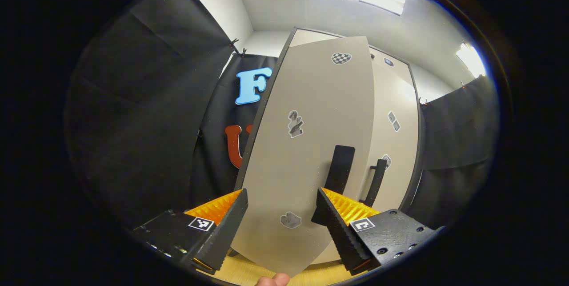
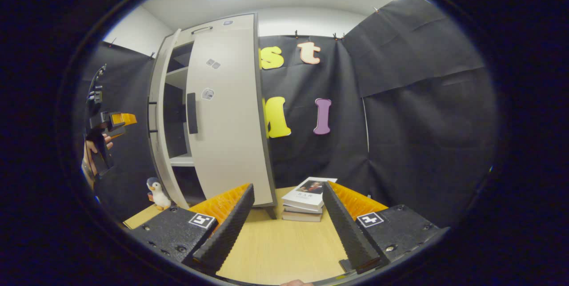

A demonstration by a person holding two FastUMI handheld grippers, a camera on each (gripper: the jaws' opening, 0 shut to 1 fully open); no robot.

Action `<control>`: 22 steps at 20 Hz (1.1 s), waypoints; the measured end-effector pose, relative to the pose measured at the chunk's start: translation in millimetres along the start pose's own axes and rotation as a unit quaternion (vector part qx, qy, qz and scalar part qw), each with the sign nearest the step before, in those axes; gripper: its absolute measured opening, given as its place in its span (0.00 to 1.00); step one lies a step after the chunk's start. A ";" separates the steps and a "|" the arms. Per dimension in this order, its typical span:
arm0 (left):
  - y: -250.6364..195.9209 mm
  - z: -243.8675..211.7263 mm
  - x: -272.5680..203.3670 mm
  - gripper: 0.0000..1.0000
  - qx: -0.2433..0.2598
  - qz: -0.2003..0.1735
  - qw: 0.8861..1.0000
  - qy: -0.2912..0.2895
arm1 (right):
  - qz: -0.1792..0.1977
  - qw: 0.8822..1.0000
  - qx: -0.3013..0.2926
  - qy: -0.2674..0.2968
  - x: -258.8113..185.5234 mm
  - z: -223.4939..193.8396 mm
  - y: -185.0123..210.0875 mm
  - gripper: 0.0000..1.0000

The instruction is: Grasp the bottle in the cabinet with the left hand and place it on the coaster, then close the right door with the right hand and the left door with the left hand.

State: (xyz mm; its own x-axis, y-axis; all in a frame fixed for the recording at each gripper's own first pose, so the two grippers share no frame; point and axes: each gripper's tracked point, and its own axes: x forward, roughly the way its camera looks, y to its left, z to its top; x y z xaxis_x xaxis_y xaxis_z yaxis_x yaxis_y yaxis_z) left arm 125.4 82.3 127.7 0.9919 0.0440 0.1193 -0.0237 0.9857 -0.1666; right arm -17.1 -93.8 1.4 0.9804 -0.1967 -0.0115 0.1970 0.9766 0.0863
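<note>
Now we face the left door (image 1: 306,152), ajar.
Both our hand-held grippers, left (image 1: 282,226) and right (image 2: 286,223), gape empty; right door (image 2: 229,117) seems nearly closed.

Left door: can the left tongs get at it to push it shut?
Probably yes. In the left gripper view the left tongs are open, facing the left door, whose face and handle have nothing in front of them.
</note>
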 end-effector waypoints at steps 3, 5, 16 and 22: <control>-12.1 -0.9 -23.5 0.95 0.029 -0.008 1.000 0.001 | 0.011 1.000 0.002 0.001 2.1 -2.2 9.1 1.00; -20.1 -16.4 -46.3 1.00 0.052 -0.004 0.999 0.004 | 0.024 1.000 0.002 0.007 6.9 -5.2 19.6 1.00; -59.5 -126.9 -159.8 0.95 0.043 0.028 0.999 -0.002 | 0.100 0.995 -0.030 0.007 -2.4 -18.0 80.1 1.00; -72.4 -120.0 -174.1 0.99 0.076 0.008 0.997 -0.009 | 0.091 0.996 -0.023 -0.013 -13.4 -15.2 68.3 1.00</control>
State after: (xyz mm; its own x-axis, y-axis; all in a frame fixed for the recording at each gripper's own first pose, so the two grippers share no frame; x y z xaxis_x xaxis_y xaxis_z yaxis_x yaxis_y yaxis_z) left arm -30.6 -16.2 1.6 0.9890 0.0607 0.1350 -0.0588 0.9981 -0.0178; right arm -16.7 -23.1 -7.7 0.9995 -0.0182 0.0262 0.0171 0.9991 0.0386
